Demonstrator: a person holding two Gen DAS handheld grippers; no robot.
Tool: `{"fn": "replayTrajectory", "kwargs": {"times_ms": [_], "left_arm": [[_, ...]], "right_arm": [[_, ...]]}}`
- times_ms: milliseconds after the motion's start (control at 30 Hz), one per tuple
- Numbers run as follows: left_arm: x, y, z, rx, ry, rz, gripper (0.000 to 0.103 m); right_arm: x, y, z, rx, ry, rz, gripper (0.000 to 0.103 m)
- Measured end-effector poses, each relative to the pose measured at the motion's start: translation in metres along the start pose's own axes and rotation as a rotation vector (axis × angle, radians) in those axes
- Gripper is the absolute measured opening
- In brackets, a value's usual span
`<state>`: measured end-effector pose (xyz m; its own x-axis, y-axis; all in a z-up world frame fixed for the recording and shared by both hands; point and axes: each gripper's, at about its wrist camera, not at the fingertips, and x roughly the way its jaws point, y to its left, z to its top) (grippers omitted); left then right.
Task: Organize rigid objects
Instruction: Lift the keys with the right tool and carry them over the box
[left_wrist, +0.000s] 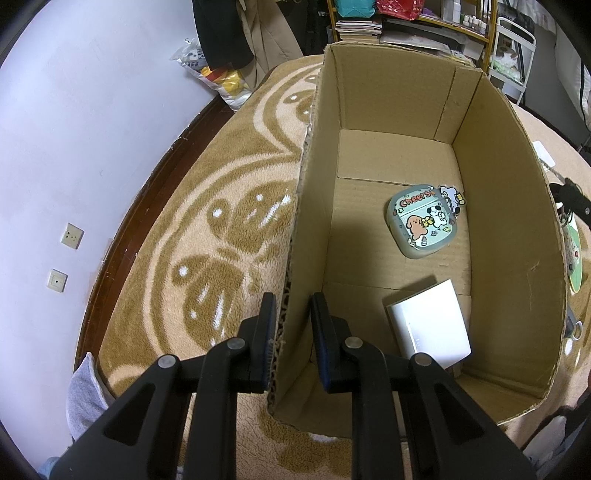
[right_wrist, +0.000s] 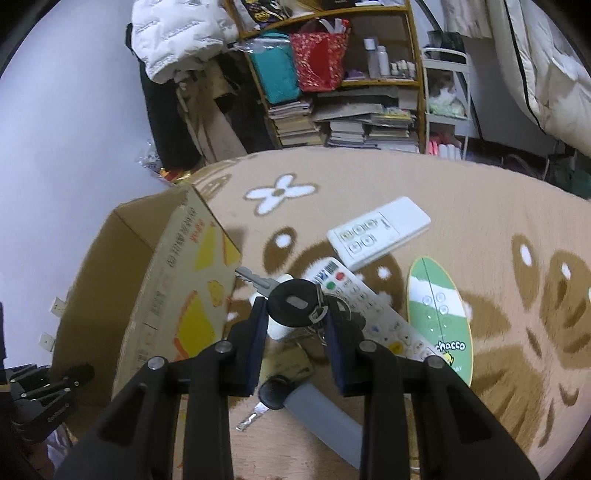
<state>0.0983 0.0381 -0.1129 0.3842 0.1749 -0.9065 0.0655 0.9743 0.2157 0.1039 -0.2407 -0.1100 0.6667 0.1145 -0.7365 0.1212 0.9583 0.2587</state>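
Note:
My right gripper (right_wrist: 295, 314) is shut on the round black head of a key (right_wrist: 291, 306), lifted above the carpet; its metal blade points up-left toward the cardboard box (right_wrist: 147, 280) and a key ring hangs from it. My left gripper (left_wrist: 291, 306) is open and straddles the left wall of the box (left_wrist: 295, 229) near its front corner, with the left pad against the wall edge. A green cartoon case (left_wrist: 421, 225) and a white block (left_wrist: 428, 325) lie inside the box.
A white remote (right_wrist: 378, 230), a longer remote with coloured buttons (right_wrist: 369, 306), a green oval remote (right_wrist: 439, 306), a grey tube (right_wrist: 321, 410) and a second black-headed key (right_wrist: 273, 395) lie on the brown patterned carpet (right_wrist: 517, 221). Cluttered shelves (right_wrist: 351, 92) stand behind.

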Motion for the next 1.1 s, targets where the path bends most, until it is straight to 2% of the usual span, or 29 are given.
{"fn": "replayTrajectory", "kwargs": {"times_ms": [433,767,1100], "left_arm": [[0.0,0.0,0.0,0.001,0.0,0.001,0.019],[-0.001,-0.001,0.0,0.012,-0.003,0.011,0.019],[-0.002,-0.001,0.0,0.013,-0.003,0.012,0.019]], "right_arm": [[-0.039,0.035,0.022,-0.067,-0.096,0.06,0.031],[-0.075,0.075,0.041,-0.087,-0.175,0.196,0.031],[-0.081,0.122,0.035,-0.17,-0.167,0.283,0.031]]}}
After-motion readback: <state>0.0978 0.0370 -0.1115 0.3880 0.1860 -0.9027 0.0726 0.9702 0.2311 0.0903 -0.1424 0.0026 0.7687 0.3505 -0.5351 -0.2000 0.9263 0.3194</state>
